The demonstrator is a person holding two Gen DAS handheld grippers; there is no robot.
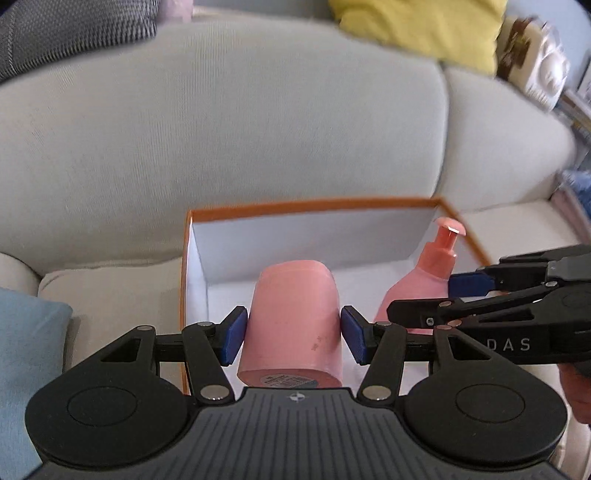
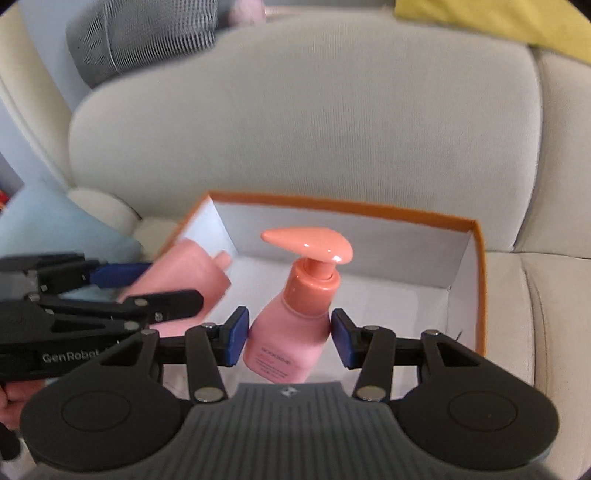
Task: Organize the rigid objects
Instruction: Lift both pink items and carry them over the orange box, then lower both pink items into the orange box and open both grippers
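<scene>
Holding: your left gripper [image 1: 293,334] has its blue pads pressed on both sides of a pink bottle [image 1: 295,317]; your right gripper [image 2: 290,338] is closed the same way on a pink pump bottle [image 2: 295,325], about half open on each.
Pink bottle's axis: it tips away from you along the line of the left gripper's fingers — the flat labelled base faces the left wrist camera, the narrower capped end points toward the far wall of the box.
Pump bottle's axis: nearly upright, leaning slightly; the pump head is on top, its spout pointing left in the right wrist view, and the printed front faces that camera.
Where they are: both bottles hang over the open box [image 2: 476,280], white inside with an orange rim, which sits on the seat of a pale sofa [image 1: 221,129]. The pump bottle is on the right of the pink bottle, the two near each other but apart.
In the way: the two grippers crowd each other — the right one's fingers reach in just beside the left one's right finger, in front of the pump bottle's lower body in the left wrist view.
Around: a yellow cushion [image 1: 424,29] and a grey patterned cushion [image 1: 74,33] lie on the sofa back, and a light blue cushion [image 1: 26,350] left of the box.
</scene>
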